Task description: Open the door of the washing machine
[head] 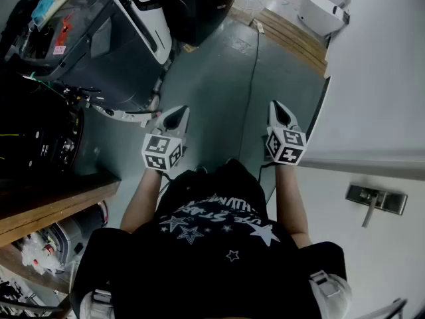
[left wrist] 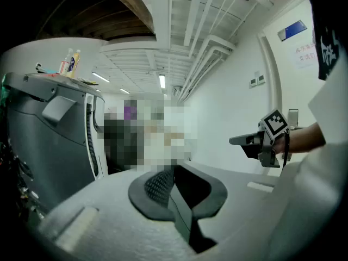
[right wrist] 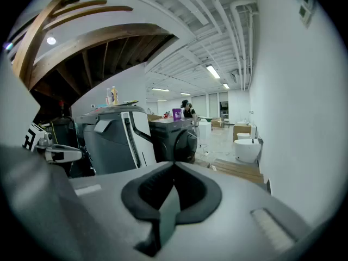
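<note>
Left hand-held gripper (head: pixel 176 117), right hand-held gripper (head: pixel 282 111): jaws together, both empty | washing machine (right wrist: pixel 174 140) well ahead, door (right wrist: pixel 188 142) looks closed | risk: arriving with jaws closed, they slide off its edge.

a strip of bare floor (head: pixel 226 78) runs straight ahead between the two grippers, open all the way to the dark washer (head: pixel 199 5) at its far end. on the left the lane is hemmed by a big grey machine (head: pixel 113 52), with pipes and wires (head: pixel 123 115) sticking out at its near corner, close to the left gripper (head: pixel 174 119). nearer still, a wood shelf (head: pixel 53 208) juts in on that side. the right side is closed off by a white wall (head: pixel 378 78), just beside the right gripper (head: pixel 280 113). a thin cable (head: pixel 256 58) lies along the floor, and planks (head: pixel 292 35) and a toilet (head: pixel 322 12) crowd the far right corner.
</note>
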The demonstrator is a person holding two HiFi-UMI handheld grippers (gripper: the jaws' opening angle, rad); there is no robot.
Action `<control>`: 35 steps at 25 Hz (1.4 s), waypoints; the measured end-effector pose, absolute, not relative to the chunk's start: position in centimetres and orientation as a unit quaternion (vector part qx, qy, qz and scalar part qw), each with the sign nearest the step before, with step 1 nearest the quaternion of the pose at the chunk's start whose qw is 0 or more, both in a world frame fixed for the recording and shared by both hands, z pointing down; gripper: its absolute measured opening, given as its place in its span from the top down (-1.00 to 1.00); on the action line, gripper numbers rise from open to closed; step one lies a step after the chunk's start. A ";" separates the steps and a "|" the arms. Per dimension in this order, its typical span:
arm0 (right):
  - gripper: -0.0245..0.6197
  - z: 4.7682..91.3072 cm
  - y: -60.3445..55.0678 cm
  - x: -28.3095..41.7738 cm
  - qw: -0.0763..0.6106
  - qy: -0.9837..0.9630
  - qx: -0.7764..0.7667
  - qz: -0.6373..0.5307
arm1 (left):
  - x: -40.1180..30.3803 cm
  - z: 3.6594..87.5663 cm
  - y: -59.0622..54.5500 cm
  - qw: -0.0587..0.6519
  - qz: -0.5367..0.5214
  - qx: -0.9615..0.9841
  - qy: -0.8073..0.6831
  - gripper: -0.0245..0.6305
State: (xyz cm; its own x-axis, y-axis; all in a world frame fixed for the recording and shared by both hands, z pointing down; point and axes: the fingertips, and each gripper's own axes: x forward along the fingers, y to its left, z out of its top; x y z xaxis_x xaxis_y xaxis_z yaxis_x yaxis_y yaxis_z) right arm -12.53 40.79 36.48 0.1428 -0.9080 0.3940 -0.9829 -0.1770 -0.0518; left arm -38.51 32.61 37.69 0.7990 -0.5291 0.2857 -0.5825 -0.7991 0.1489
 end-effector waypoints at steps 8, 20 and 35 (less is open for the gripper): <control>0.91 35.7 40.1 -14.1 0.110 -0.640 0.744 0.161 | -38.8 36.5 31.9 0.096 0.113 0.947 -0.284 0.89; 0.80 35.9 39.6 -15.8 0.090 -0.641 0.747 0.153 | -40.5 37.6 31.3 0.119 0.119 0.942 -0.291 0.89; 0.27 40.2 34.0 -7.5 0.061 -0.634 0.741 0.213 | -32.9 40.8 26.0 0.145 0.163 0.934 -0.283 0.89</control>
